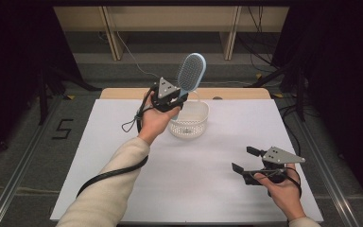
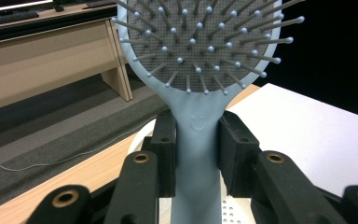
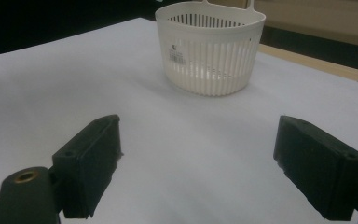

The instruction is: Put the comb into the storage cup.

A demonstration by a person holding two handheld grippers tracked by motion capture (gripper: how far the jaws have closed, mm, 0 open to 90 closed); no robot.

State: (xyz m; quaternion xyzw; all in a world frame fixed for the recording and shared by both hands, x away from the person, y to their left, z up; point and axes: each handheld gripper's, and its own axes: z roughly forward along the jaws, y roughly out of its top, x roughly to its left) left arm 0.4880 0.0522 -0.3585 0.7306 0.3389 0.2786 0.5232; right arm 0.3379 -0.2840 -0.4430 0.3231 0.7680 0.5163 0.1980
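Blue hairbrush (image 1: 191, 72) in left gripper (image 1: 169, 100)

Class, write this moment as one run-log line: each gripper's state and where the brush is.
left gripper: shut on brush handle, head up, above basket | right gripper: open, nothing held, low over table

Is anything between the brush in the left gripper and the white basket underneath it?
Nothing visible. The left gripper is shut on the handle of the blue hairbrush, bristle head up, directly over the white basket. The basket's open top looks clear below the handle. The right gripper sits open, well off to the side.
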